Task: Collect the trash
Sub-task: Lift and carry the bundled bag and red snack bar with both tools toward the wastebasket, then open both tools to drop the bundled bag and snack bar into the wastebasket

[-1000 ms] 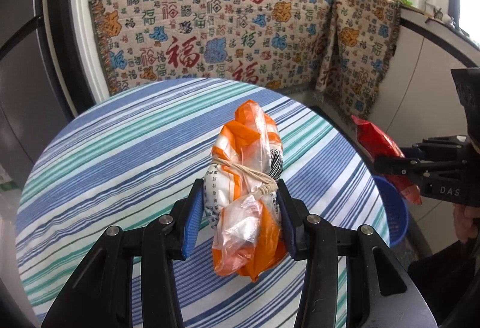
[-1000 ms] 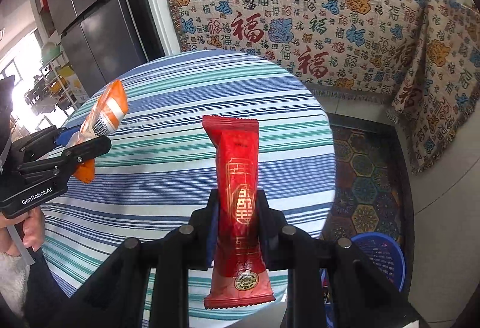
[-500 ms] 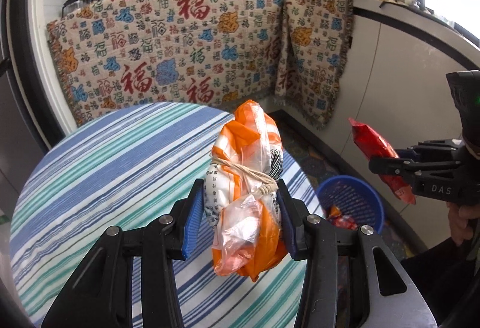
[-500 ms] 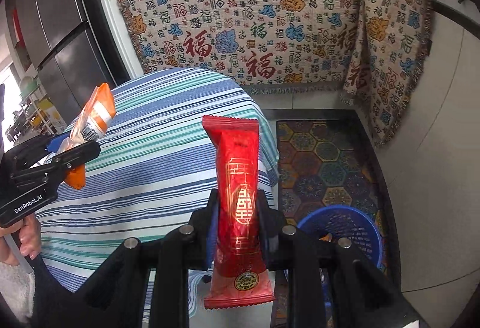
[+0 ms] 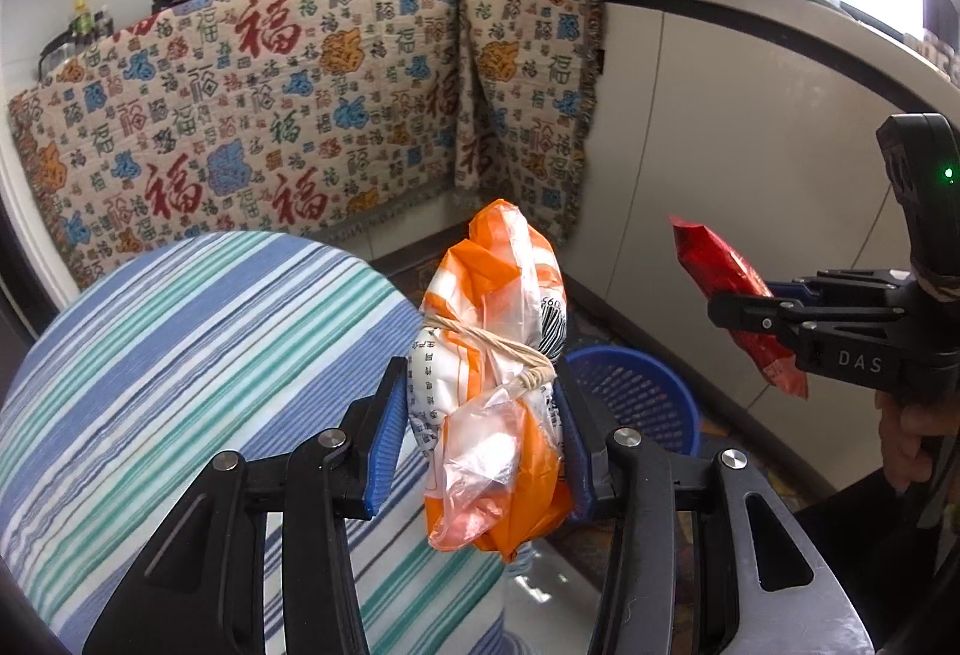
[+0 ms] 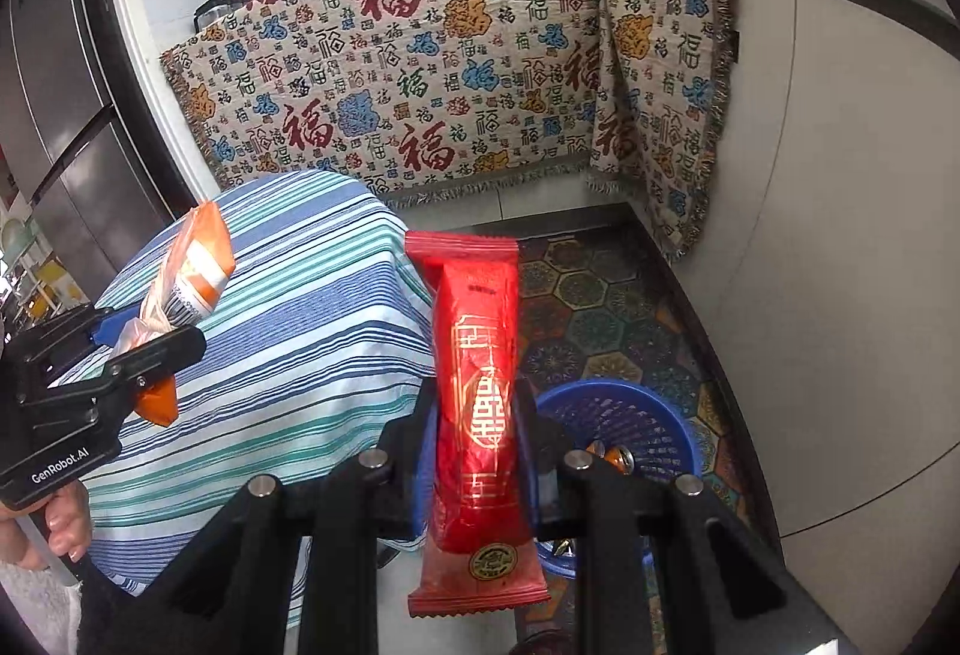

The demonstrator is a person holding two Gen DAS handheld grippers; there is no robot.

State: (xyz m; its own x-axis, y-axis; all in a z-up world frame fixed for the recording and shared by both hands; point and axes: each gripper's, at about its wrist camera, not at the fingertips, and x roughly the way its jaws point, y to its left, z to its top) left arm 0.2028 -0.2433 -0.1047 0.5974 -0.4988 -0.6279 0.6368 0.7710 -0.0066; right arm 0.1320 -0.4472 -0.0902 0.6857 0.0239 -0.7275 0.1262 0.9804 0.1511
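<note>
My left gripper [image 5: 480, 433] is shut on an orange and white plastic bag [image 5: 498, 385] tied with a rubber band, held in the air past the table's right edge. My right gripper [image 6: 477, 439] is shut on a red snack wrapper [image 6: 477, 391] with gold print, held upright above the floor. A blue mesh basket [image 6: 636, 415] stands on the floor just beyond and right of the wrapper, with some trash in it; it also shows in the left wrist view [image 5: 636, 397], behind the bag. The right gripper [image 5: 774, 319] with the wrapper [image 5: 729, 283] shows there at right.
A round table with a blue, green and white striped cloth [image 5: 180, 355] is at left. A patterned blanket [image 5: 288, 115] covers the counter behind, with pans on top. White cabinet fronts [image 6: 852, 235] stand at right. The floor has patterned tiles [image 6: 600, 295].
Both grippers have swung right, off the table toward the floor corner. The blue basket has come into fuller view under them. Both still hold their trash.
</note>
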